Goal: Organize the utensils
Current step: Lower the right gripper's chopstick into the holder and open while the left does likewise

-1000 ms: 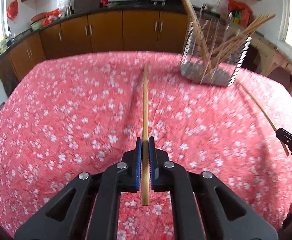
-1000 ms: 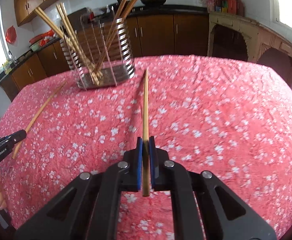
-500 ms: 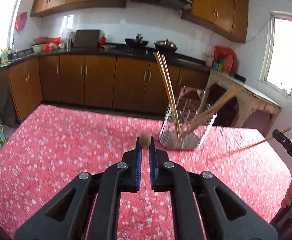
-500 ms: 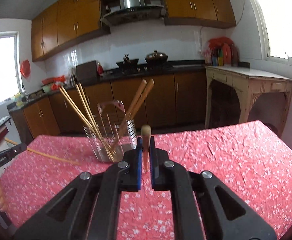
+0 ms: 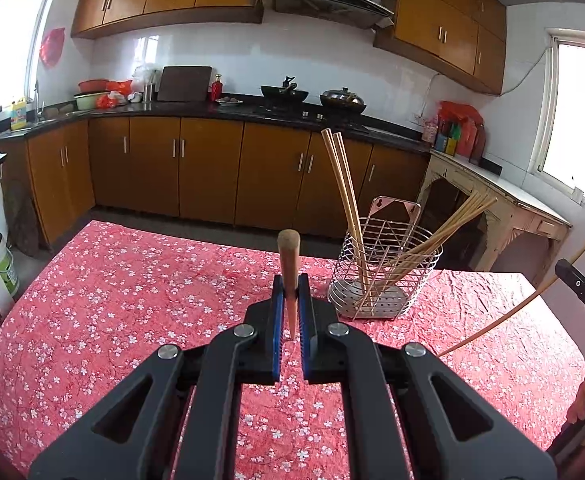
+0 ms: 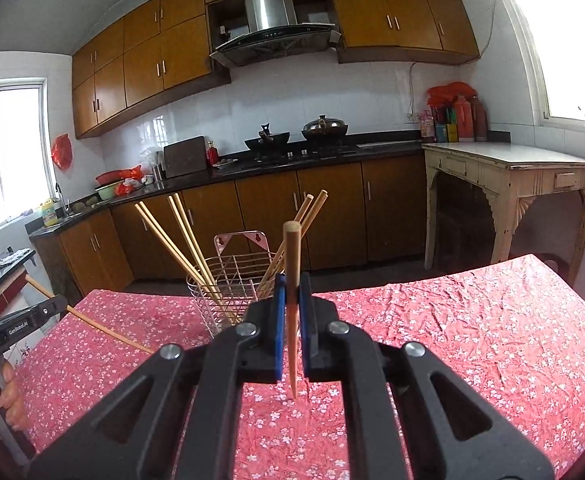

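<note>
Gripping one chopstick each, both grippers are raised above the table [image 5: 140, 280] with its red floral cloth. The left gripper [image 5: 288, 312] has its blue-padded jaws clenched on a chopstick [image 5: 289, 256] that points away from the camera, its blunt end up and its thin tip showing low between the jaws. The right gripper [image 6: 290, 312] is clamped the same way on its own chopstick [image 6: 292, 264], whose pointed tip hangs below the jaws, above the cloth.

A wire rack [image 5: 384, 276] stands on the table, ahead and to the right of the left gripper – in the right wrist view the rack [image 6: 232, 280] sits just behind and left of the right gripper's jaws. It holds several chopsticks: a pair [image 5: 344, 200] leaning left and a bundle [image 5: 444, 232] leaning right in the left view.

Each gripper shows at the edge of the other's view. From the left camera the right one appears at the far right edge, its chopstick slanting across the table corner. From the right camera the left one [image 6: 16, 322] appears at the far left, held by a hand [image 6: 10, 394], its chopstick [image 6: 92, 322] angled down toward the cloth.

Behind the table run brown cabinets [image 5: 196, 168], a dark counter with a wok [image 5: 284, 94] and a lidded pot [image 5: 342, 100], and a range hood [image 6: 272, 36].
</note>
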